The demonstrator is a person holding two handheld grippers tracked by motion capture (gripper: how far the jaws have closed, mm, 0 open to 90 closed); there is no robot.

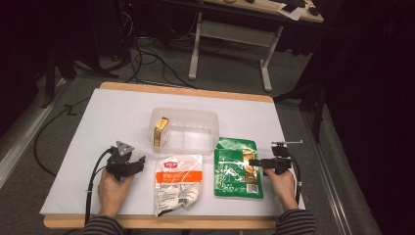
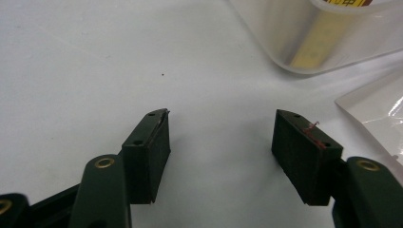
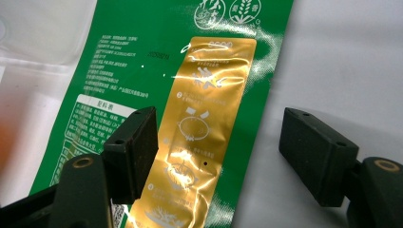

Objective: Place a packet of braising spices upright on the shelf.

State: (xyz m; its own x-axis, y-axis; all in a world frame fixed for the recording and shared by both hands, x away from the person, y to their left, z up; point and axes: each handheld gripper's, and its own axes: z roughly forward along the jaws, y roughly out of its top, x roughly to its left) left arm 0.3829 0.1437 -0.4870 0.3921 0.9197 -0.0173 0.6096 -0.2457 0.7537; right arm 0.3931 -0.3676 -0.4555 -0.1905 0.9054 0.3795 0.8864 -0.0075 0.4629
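One yellow packet [image 1: 160, 130] already stands in our clear plastic tub [image 1: 205, 116]. Right tongs [image 1: 250, 162], open and empty, hover over the green foil pouch [image 1: 237, 169] near the surface's front edge; left tongs [image 1: 142, 160] idle open.

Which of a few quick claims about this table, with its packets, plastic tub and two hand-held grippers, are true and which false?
1. The green foil packet lies flat on the white table. True.
2. The clear plastic tub is empty. False: a small yellow box stands at its left end.
3. The right gripper has open jaws over the green foil packet's gold strip. True.
4. The left gripper is clamped on the white and orange packet. False: its jaws are open over bare table, with that packet off to the side.
5. The green foil packet is inside the tub. False: it lies beside it, towards the person.
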